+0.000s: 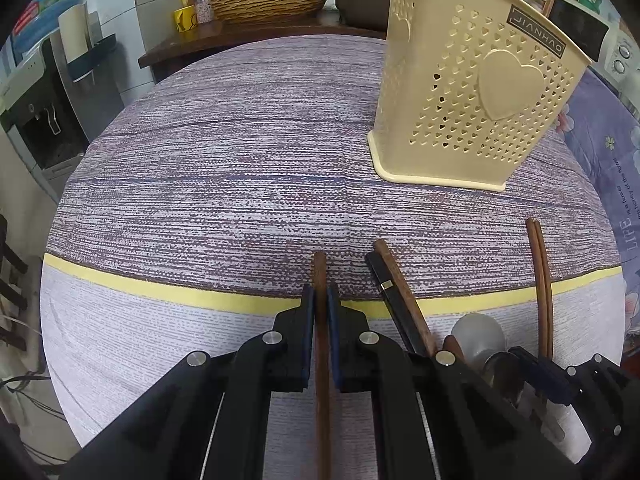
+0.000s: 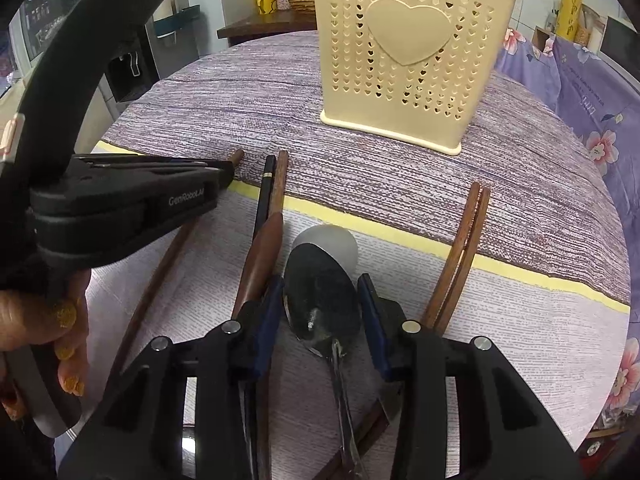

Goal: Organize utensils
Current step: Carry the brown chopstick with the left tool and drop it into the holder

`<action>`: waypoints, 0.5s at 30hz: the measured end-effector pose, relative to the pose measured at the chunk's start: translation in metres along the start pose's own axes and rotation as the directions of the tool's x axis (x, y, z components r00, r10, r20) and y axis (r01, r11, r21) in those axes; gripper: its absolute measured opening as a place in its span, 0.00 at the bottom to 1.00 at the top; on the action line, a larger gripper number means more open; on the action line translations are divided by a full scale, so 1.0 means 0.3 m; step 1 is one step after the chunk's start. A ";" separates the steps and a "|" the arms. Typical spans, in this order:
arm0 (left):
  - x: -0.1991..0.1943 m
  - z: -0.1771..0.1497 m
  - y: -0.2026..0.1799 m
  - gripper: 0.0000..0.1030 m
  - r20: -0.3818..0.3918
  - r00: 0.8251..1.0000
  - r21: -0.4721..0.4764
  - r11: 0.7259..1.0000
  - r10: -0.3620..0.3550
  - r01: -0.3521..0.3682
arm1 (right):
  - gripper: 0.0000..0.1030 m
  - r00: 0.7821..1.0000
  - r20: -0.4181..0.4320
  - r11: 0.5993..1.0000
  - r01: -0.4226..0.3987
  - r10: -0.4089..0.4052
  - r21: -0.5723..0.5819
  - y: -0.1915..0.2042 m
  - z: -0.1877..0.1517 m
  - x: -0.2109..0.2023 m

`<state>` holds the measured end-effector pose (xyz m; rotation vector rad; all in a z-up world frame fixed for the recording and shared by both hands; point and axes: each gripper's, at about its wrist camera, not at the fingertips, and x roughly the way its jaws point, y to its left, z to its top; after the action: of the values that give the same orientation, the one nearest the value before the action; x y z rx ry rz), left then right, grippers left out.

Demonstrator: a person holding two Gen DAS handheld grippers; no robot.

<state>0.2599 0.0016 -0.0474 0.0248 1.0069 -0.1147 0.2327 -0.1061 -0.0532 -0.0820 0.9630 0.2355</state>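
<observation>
A cream perforated utensil holder (image 1: 476,92) with a heart stands on the table, also in the right wrist view (image 2: 404,60). My left gripper (image 1: 320,296) is shut on a brown wooden chopstick (image 1: 321,360) that lies on the cloth; it shows from the side in the right wrist view (image 2: 216,176). My right gripper (image 2: 320,296) is open, its fingers either side of a metal spoon (image 2: 320,300) lying over a translucent white spoon (image 2: 340,240). A black chopstick (image 2: 266,188) and a wooden-handled utensil (image 2: 264,248) lie just left. A brown chopstick pair (image 2: 464,236) lies right.
The table has a purple striped cloth with a yellow band (image 1: 160,288). A wicker basket (image 1: 268,0) and yellow cup (image 1: 185,19) sit on a shelf behind. A water dispenser (image 1: 40,120) stands left. A floral purple cloth (image 2: 592,120) hangs at the right.
</observation>
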 end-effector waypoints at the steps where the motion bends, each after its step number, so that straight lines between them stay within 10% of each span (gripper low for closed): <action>1: 0.000 0.001 0.002 0.08 0.000 1.000 -0.003 1.000 -0.002 0.002 | 0.37 1.000 0.006 1.000 -0.003 0.003 0.001 -0.005 0.000 -0.005; 15: -0.281 0.054 0.057 0.08 0.206 0.973 -0.048 0.992 -0.108 0.120 | 0.35 0.975 0.192 0.987 -0.130 0.110 0.096 -0.177 0.021 -0.258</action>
<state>0.2307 0.0247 0.0320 -0.0979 0.8062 -0.1882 0.2079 -0.1690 0.0121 0.0967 0.7933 0.2964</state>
